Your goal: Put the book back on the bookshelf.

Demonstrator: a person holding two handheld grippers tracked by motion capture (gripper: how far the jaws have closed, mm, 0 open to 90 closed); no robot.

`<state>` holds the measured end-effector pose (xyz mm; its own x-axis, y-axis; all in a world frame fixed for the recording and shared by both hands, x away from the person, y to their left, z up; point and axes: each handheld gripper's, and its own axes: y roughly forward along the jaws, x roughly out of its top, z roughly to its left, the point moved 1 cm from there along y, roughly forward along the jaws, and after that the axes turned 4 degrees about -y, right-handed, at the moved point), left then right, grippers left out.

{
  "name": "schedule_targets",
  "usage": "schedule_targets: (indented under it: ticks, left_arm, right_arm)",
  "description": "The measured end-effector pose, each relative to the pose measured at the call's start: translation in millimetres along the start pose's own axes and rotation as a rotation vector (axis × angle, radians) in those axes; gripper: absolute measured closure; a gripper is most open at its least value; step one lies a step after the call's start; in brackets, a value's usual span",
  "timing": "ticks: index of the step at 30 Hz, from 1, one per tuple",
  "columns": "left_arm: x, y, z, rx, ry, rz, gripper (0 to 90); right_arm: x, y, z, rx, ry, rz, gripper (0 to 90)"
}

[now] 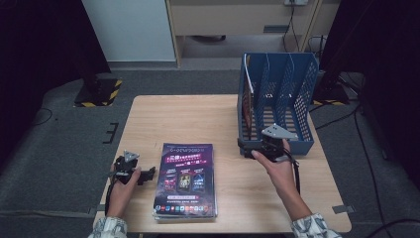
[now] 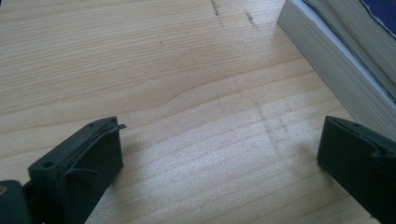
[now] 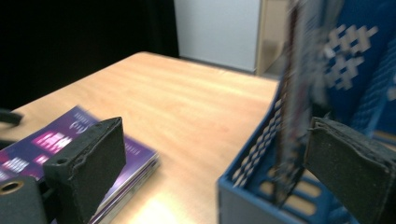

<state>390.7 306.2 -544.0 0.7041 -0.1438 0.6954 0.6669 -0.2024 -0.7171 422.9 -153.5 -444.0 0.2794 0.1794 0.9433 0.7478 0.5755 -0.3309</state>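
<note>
Now the right tool [image 3: 212, 154] gapes at the rack [image 1: 277, 99] front corner — magazine [image 3: 294, 93] between, untouched.

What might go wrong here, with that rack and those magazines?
The magazine standing alone in the blue file rack leans and might flop over. The right gripper sits open close to the rack's front and may bump it. The left gripper, open beside the magazine stack, could shove it.

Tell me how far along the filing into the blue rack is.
One magazine already stands upright in the blue rack's leftmost slot. The right gripper, jaws open and empty, sits at the rack's front. The left gripper rests open beside the stack of magazines, which is left to file.
</note>
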Motion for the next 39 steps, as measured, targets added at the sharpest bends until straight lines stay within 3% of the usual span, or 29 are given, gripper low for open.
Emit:
schedule_targets:
  ticks: [6, 13, 20, 24, 26, 30, 32, 36, 39]
  left_arm:
    - [-0.8, -3.4, 3.7, -0.019, -0.018, -0.022, 3.8]
    - [1.2, -7.7, 2.6, -0.037, -0.017, -0.026, 10.0]
    - [8.6, -26.0, -7.9, -0.094, -0.004, -0.102, 14.1]
    - [13.8, -40.6, -17.7, -0.134, -0.014, -0.154, 25.5]
    - [15.7, -44.5, -25.2, -0.152, -0.001, -0.166, 33.6]
    - [19.3, -44.5, -41.8, -0.177, 0.064, -0.15, 44.4]
    - [19.3, -42.0, -48.4, -0.191, 0.088, -0.139, 48.1]
    - [18.4, -34.4, -55.8, -0.204, 0.104, -0.122, 49.7]
    - [17.7, -30.8, -52.6, -0.217, 0.08, -0.111, 51.1]
  right_arm:
    - [-17.2, 9.6, 24.4, 0.042, -0.021, 0.056, 11.1]
    - [-23.9, 17.4, 39.8, 0.074, -0.034, 0.096, 18.7]
    - [-32.4, 22.8, 50.3, 0.117, -0.054, 0.138, 20.4]
    - [-32.7, 25.1, 57.9, 0.162, -0.085, 0.169, 17.1]
    - [-33.0, 25.2, 60.8, 0.182, -0.098, 0.169, 20.8]
    - [-33.0, 25.6, 65.0, 0.221, -0.12, 0.167, 31.1]
    - [-33.2, 25.9, 66.4, 0.224, -0.122, 0.169, 31.4]
    - [-35.2, 26.8, 66.7, 0.232, -0.11, 0.18, 29.5]
    - [-36.5, 27.5, 67.3, 0.235, -0.111, 0.188, 28.4]
